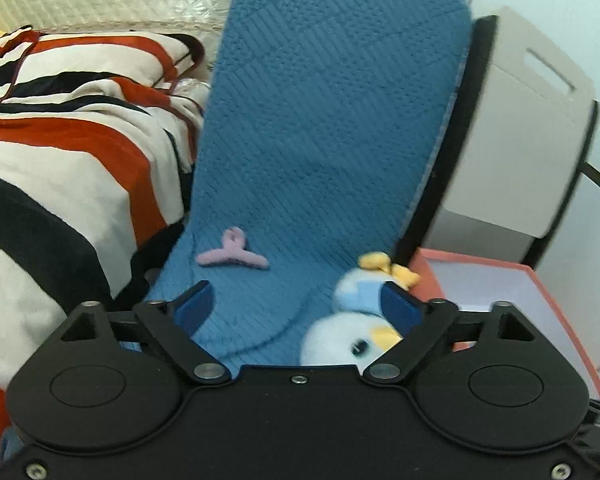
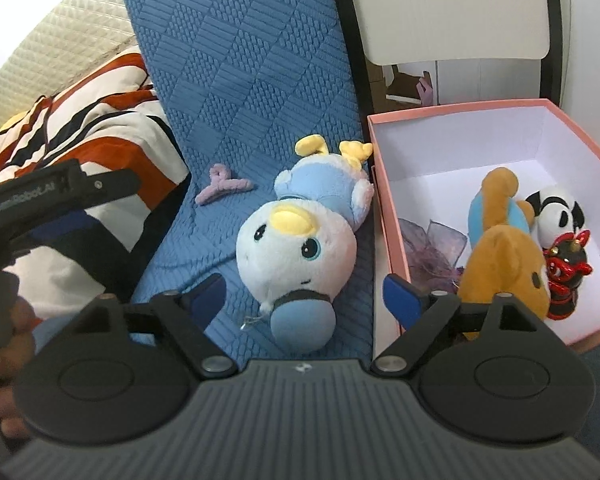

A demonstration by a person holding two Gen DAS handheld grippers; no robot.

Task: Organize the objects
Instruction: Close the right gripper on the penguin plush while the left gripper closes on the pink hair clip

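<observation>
A blue-and-white plush penguin (image 2: 304, 232) lies on a blue quilted cushion (image 2: 240, 92), just left of a pink open box (image 2: 384, 184). A pink hair claw (image 2: 220, 188) lies further left on the cushion. My right gripper (image 2: 306, 294) is open, its jaws either side of the penguin's lower end. My left gripper (image 1: 298, 304) is open and empty above the cushion (image 1: 320, 120), with the penguin (image 1: 356, 320) by its right finger and the hair claw (image 1: 232, 254) ahead. The left gripper's body also shows in the right wrist view (image 2: 40, 200).
The box holds a brown-and-blue plush (image 2: 500, 248), a panda plush (image 2: 556, 212), a red-and-black figurine (image 2: 566, 272) and purple gauze (image 2: 432, 248). A striped blanket (image 1: 60, 140) lies left of the cushion. A white panel with black frame (image 1: 520, 128) stands behind the box (image 1: 540, 292).
</observation>
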